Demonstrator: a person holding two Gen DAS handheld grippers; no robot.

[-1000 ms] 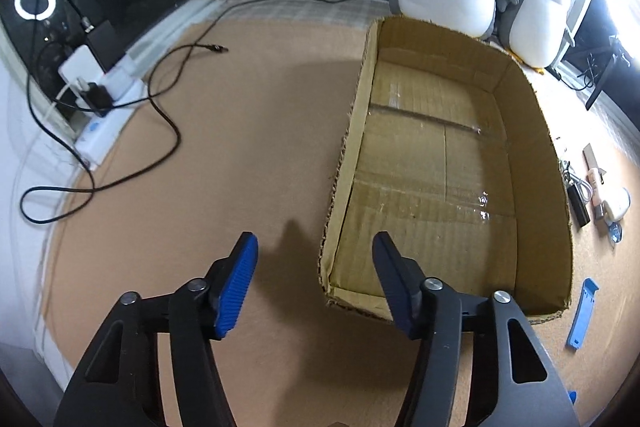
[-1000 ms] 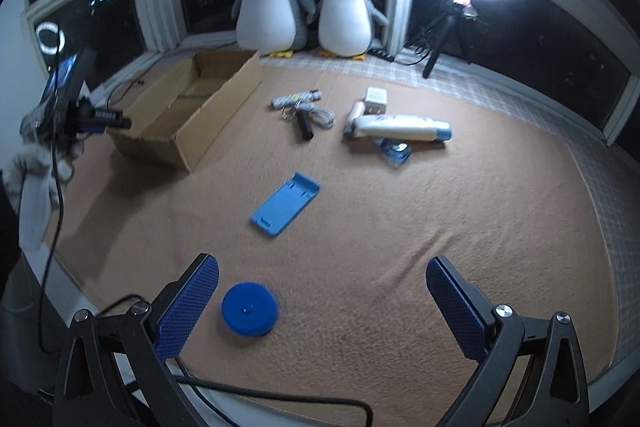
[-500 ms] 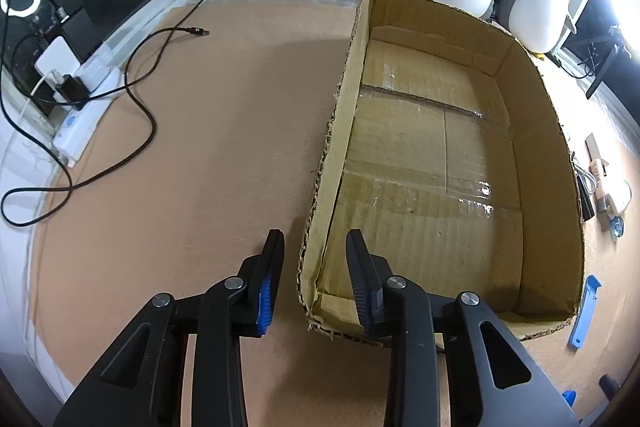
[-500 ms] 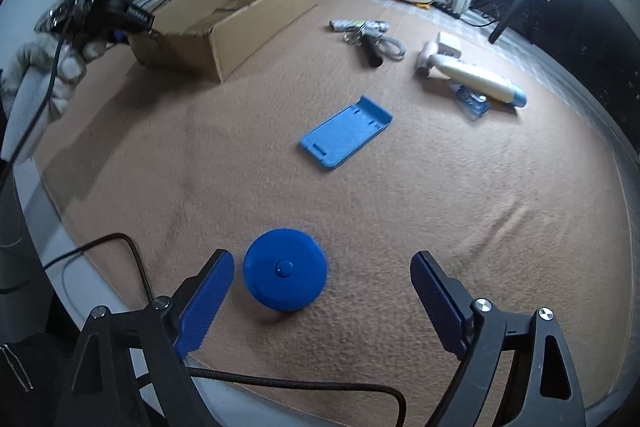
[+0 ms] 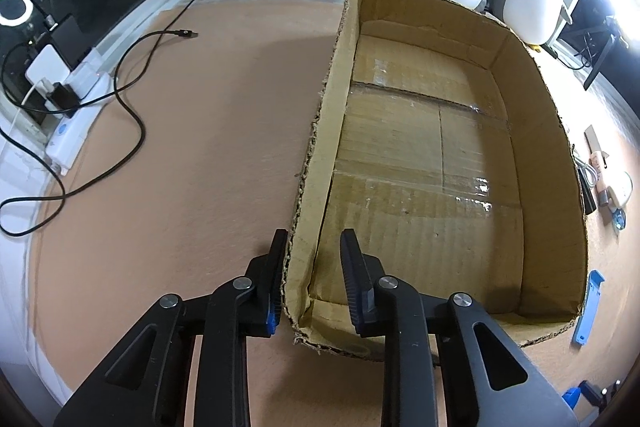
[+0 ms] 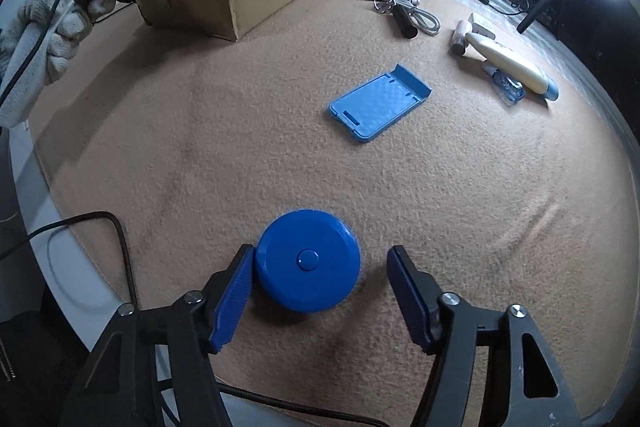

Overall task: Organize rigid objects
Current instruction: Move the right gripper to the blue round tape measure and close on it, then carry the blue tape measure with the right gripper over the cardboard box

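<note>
left hand-held gripper (image 5: pixel 314 279) clenched on the near corner wall of the cardboard box (image 5: pixel 320 163) (nothing in it), right hand-held gripper (image 6: pixel 320 291) closing around the blue round disc (image 6: pixel 307 261) on the desk (image 6: pixel 460 211), left pad touching, right pad still apart

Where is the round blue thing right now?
In the right wrist view, the round blue tape measure lies on the tan cloth between the closing right tongs, touching the left pad, nearer the camera than the blue phone stand.
</note>
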